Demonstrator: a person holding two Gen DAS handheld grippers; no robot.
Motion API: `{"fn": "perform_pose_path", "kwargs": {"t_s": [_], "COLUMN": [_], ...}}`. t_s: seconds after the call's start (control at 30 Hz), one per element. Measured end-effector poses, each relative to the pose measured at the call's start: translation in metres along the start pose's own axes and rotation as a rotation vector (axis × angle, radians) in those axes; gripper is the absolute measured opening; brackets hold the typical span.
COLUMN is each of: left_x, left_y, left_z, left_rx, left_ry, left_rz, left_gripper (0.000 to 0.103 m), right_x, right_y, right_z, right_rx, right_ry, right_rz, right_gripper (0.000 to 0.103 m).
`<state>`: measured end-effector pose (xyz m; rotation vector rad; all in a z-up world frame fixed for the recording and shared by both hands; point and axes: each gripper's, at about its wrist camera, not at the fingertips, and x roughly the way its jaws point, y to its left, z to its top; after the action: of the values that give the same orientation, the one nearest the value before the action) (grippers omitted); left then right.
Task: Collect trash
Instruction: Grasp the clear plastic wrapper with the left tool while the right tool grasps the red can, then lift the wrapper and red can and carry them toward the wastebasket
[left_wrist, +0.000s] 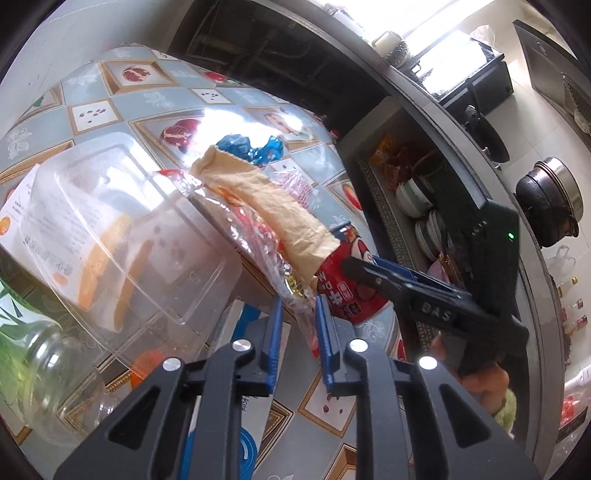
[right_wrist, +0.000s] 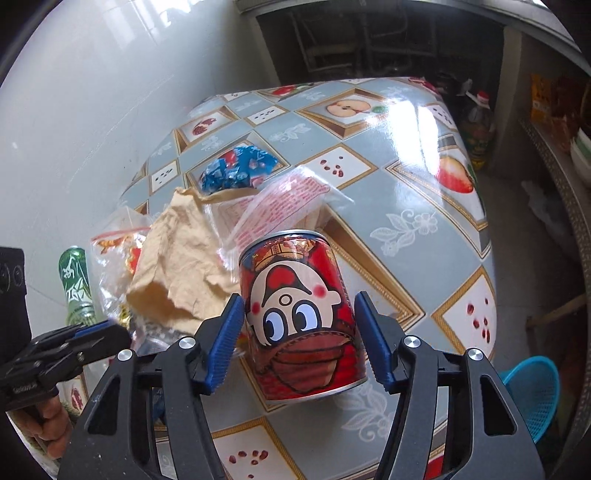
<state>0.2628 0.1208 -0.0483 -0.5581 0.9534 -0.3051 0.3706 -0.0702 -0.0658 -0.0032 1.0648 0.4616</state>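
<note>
Fingers of left gripper (left_wrist: 298, 345) stand nearly closed, pinching the crinkled clear wrapper (left_wrist: 295, 295) at the counter (right_wrist: 406, 177) edge; beige paper (right_wrist: 177, 266) lies between; right gripper (right_wrist: 299, 345) fingers stand wide, straddling the red can (right_wrist: 299, 314) without touching; can lies directly ahead, upright, long axis tilted slightly; right hand is nearer.

Red can (right_wrist: 301, 314) fills the gap between right gripper (right_wrist: 299, 341) jaws. Left of can is blocked: crumpled brown paper (right_wrist: 177, 266), plastic bags (right_wrist: 118, 254), left gripper (right_wrist: 99, 334). Tabletop (right_wrist: 406, 206) right of and beyond can lies open.
</note>
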Motion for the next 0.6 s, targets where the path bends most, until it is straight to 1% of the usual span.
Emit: {"fn": "perform_pose_path", "kwargs": {"t_s": [0.1,0.2,0.3,0.43,0.53,0.57,0.6], "left_x": [-0.001,-0.009,-0.022,-0.045,-0.057,-0.06,-0.065], "left_y": [0.002,-0.001,-0.004,-0.008,-0.008,-0.008,-0.007], "left_z": [-0.002,-0.007,-0.015,-0.04,-0.061,-0.068,-0.074], "left_rx": [-0.001,0.012,0.032,0.068,0.086,0.092,0.099], "left_ry": [-0.018,-0.033,-0.03,0.013,0.063,0.074,0.084], "left_rz": [0.008,0.002,-0.014,-0.042,-0.05,-0.047,-0.048], "left_gripper": [0.007,0.005,0.005,0.005,0.007,0.008,0.011], "right_x": [-0.003,-0.009,-0.018,-0.036,-0.049,-0.052,-0.055], "right_y": [0.002,0.0,-0.001,0.005,0.013,0.016,0.018], "right_z": [-0.006,-0.013,-0.027,-0.053,-0.072,-0.078,-0.083], "right_rx": [0.021,0.058,0.092,0.113,0.112,0.108,0.108], "right_ry": [-0.001,0.012,0.027,0.036,0.034,0.03,0.026], "right_rz": [-0.003,0.002,0.006,0.026,0.018,0.014,0.002], "right_gripper": [0.057,0.057,0.057,0.056,0.056,0.056,0.056]}}
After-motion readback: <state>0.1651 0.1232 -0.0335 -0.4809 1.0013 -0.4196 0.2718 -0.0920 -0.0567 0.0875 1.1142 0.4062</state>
